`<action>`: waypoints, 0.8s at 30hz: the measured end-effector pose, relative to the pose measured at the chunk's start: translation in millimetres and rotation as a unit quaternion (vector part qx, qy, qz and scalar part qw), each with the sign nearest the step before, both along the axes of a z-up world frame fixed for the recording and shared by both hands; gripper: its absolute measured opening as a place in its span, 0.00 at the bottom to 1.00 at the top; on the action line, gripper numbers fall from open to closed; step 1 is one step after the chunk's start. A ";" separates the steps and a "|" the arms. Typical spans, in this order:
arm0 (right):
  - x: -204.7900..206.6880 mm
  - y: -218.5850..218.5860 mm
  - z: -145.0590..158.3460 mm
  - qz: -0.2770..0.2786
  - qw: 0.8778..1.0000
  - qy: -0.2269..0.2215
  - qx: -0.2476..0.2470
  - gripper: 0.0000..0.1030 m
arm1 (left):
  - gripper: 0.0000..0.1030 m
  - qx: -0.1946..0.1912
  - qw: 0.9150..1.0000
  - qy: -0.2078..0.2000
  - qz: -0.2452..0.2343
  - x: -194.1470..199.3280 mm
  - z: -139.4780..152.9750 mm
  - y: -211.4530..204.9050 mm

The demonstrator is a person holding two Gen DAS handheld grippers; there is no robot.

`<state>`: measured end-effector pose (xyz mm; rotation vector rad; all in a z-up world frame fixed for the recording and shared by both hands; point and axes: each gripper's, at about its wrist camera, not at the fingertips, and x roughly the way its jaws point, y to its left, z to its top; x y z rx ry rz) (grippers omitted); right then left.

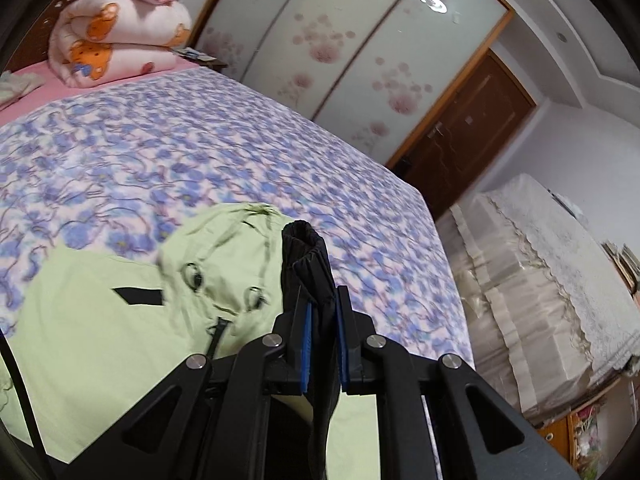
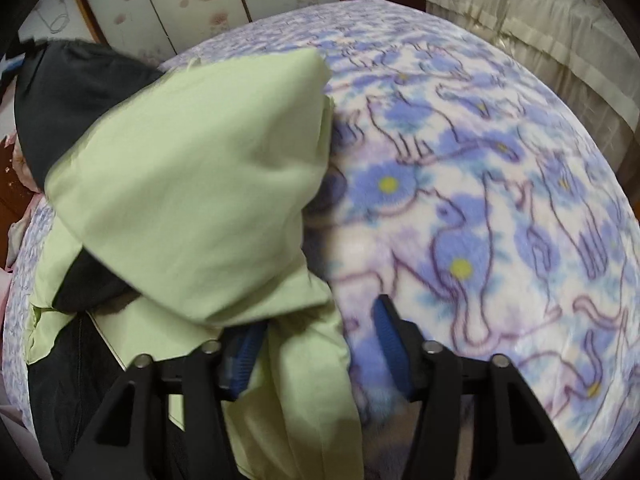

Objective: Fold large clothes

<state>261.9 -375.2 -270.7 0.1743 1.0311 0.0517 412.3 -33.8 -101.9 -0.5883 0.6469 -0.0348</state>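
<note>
Left gripper (image 1: pixel 323 332) fingers pinched on black cuff (image 1: pixel 306 256) – for carrying across green jacket (image 1: pixel 96 312); right gripper (image 2: pixel 316 344) fingers apart, green fabric draped between, seemingly unclamped.

Both feeds came through evenly lit, soft indoor light. I caught a round ceiling lamp (image 1: pixel 432 2) mirrored as a bright glare spot on the glossy wardrobe doors (image 1: pixel 352 48). Fisheye bending was strong; black vignette ringed each frame and the bed (image 1: pixel 200 152) edges curved. On the right wrist view the green jacket (image 2: pixel 192 184) was smeared with motion blur and threw a dim shadow onto the blanket (image 2: pixel 480 200). The left view's print looked soft too.
</note>
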 end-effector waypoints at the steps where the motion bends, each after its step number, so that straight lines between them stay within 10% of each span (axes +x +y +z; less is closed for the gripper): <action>1: 2.2 2.9 0.8 0.007 1.000 -0.004 -0.005 0.46 | 0.08 0.000 1.000 0.002 0.005 -1.2 -1.2 6.3; 12: 19.8 28.6 4.5 0.055 0.997 -0.011 -0.054 0.21 | 0.08 0.029 0.997 0.038 0.060 -29.6 -21.1 60.2; 24: 34.0 5.1 -2.3 0.025 0.999 0.039 0.021 0.14 | 0.08 0.071 0.977 0.163 0.121 -86.1 -103.2 96.6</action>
